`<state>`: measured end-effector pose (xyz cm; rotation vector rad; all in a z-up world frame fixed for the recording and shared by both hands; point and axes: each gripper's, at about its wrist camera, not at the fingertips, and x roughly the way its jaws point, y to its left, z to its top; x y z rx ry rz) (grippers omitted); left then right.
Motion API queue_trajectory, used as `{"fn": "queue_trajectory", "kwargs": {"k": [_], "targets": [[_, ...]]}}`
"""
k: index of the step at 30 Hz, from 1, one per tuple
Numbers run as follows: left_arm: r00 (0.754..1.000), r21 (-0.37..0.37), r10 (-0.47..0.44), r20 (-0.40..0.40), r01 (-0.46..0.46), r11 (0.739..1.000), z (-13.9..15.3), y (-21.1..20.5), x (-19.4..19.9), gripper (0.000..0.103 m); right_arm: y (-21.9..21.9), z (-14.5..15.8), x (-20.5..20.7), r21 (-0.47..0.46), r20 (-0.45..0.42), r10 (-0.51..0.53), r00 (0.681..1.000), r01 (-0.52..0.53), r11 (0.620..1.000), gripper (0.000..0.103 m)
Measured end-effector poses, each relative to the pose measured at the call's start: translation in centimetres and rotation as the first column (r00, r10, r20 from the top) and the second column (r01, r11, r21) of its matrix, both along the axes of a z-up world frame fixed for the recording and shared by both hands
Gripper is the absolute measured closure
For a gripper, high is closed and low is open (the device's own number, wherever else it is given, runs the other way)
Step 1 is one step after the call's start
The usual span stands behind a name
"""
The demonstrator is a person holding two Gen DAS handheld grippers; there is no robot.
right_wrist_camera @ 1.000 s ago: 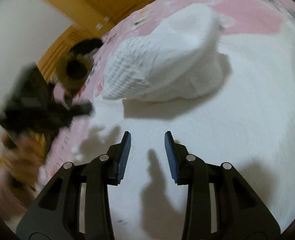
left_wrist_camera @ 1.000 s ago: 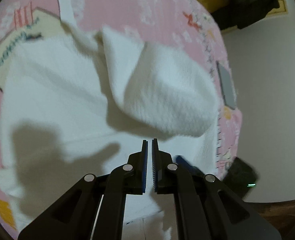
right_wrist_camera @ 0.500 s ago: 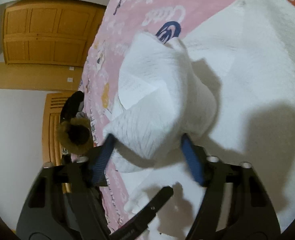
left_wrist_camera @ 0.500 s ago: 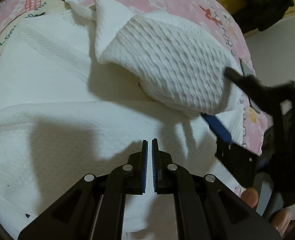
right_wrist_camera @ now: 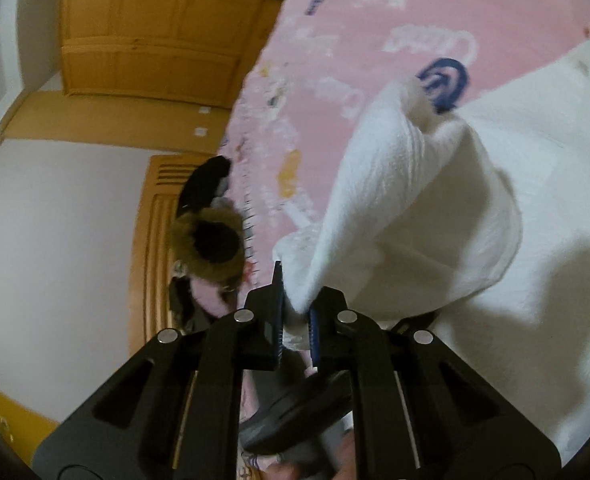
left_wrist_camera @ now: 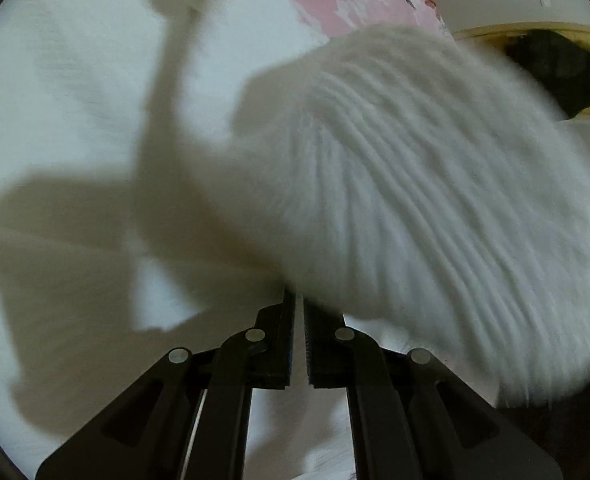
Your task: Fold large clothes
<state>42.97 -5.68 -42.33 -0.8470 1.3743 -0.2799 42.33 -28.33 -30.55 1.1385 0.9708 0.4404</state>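
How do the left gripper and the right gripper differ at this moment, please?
The right gripper is shut on a bunched edge of the white garment, lifting it off the pink bedsheet; the left gripper is shut with no cloth visibly between its jaws. The right one sits at the bed's edge facing the wooden wardrobe; the left one hangs over the spread garment. Both are black with blue pads.

I counted one white garment (right_wrist_camera: pixel 435 208) spread over one pink bedsheet (right_wrist_camera: pixel 335 40). I had two grippers at work: my left (left_wrist_camera: pixel 299 300) and my right (right_wrist_camera: pixel 295 300). One wooden wardrobe (right_wrist_camera: pixel 151 60) stood behind, and one fur-trimmed dark coat (right_wrist_camera: pixel 207 236) hung near it.
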Motion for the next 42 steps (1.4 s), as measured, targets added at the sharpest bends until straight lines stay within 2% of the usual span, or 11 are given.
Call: {"fn": "queue_trajectory", "kwargs": {"k": [6, 10, 17, 23, 27, 30, 32, 36, 37, 38, 42], "targets": [[0.999, -0.027, 0.045, -0.012, -0.045, 0.999, -0.8, 0.0, 2.9, 0.1, -0.1, 2.9, -0.1, -0.007, 0.086, 0.047, 0.995, -0.047, 0.999, 0.094], [0.996, -0.002, 0.079, 0.044, -0.079, 0.997, 1.0, 1.9, 4.1, 0.1, -0.7, 2.8, -0.1, 0.009, 0.123, 0.041, 0.992, -0.043, 0.999, 0.095], [0.994, 0.086, 0.033, 0.104, -0.042, 0.995, 3.1, 7.1, 1.0, 0.1, 0.8, 2.3, -3.7, -0.076, 0.18, 0.205, 0.962, -0.194, 0.978, 0.095], [0.997, 0.016, 0.028, 0.078, -0.029, 0.999, 2.7, 9.7, -3.1, 0.101, 2.0, -0.6, -9.2, -0.164, 0.116, 0.286, 0.951, -0.266, 0.95, 0.095], [0.989, -0.101, 0.11, 0.099, -0.1, 0.99, 4.3, 11.5, -4.6, 0.101, 2.8, -2.9, -11.4, -0.234, 0.057, 0.334, 0.941, -0.312, 0.921, 0.095], [0.983, -0.127, 0.141, 0.12, -0.126, 0.984, 5.6, 11.9, -4.1, 0.101, 3.1, -6.2, -12.5, -0.272, -0.021, 0.334, 0.942, -0.327, 0.905, 0.095], [0.983, -0.117, 0.122, 0.136, -0.106, 0.987, 6.6, 11.6, -3.9, 0.101, 3.2, -8.6, -13.0, -0.288, -0.065, 0.316, 0.947, -0.321, 0.902, 0.093], [0.988, 0.05, -0.024, 0.155, 0.016, 0.999, 7.9, 8.6, -2.2, 0.101, 3.6, -9.4, -13.3, -0.371, -0.058, 0.29, 0.955, -0.29, 0.882, 0.079], [0.988, 0.071, -0.062, 0.139, 0.053, 0.996, 7.7, 7.7, -2.0, 0.101, 3.6, -9.3, -13.3, -0.386, -0.06, 0.282, 0.958, -0.283, 0.878, 0.063], [0.988, 0.087, -0.081, 0.128, 0.071, 0.994, 7.5, 7.2, -2.5, 0.101, 3.5, -9.2, -13.5, -0.391, -0.059, 0.275, 0.96, -0.275, 0.878, 0.057], [0.988, 0.205, -0.154, 0.023, 0.146, 0.968, 5.1, 4.8, -2.9, 0.101, 2.0, -8.1, -14.3, -0.394, -0.098, 0.232, 0.968, -0.252, 0.884, 0.053]]}}
